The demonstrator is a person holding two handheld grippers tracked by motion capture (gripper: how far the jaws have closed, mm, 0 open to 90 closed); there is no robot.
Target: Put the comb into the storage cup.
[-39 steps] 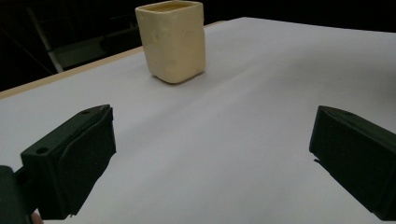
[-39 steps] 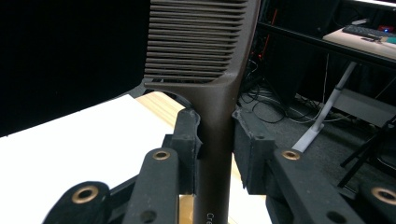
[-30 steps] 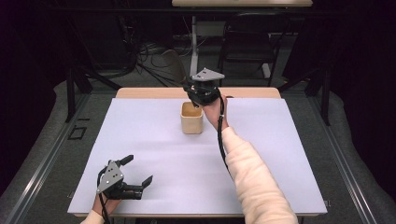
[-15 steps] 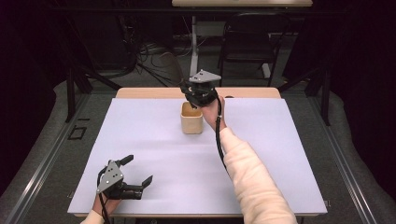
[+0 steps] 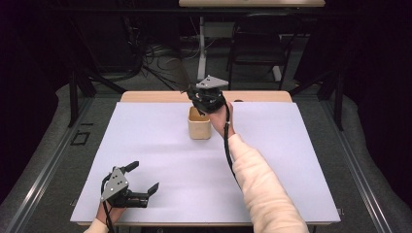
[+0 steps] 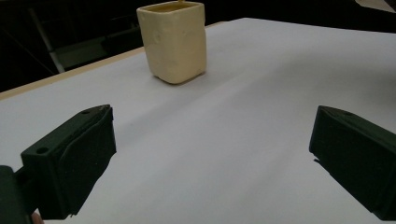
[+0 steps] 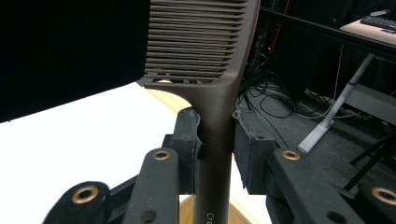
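A: What is the right claw (image 7: pixel 215 154) doing?

B: It is clamped on the handle of a dark brown comb (image 7: pixel 205 56), teeth pointing up past the jaws. In the high view this claw (image 5: pixel 208 97) hangs over the far rim of a small tan cup (image 5: pixel 199 127), close to the table's (image 5: pixel 291 160) far edge.

A: And the left claw (image 5: pixel 141 182)?

B: Released, jaws wide apart with nothing between them, resting low at the near left corner, just inside the near edge. From its own camera the cup (image 6: pixel 173 41) stands well ahead.

A: How much room is there?

B: Plenty. The white tabletop lies bare between the cup and the left claw, and across the whole right half. The person's right sleeve (image 5: pixel 265 189) crosses the near middle.
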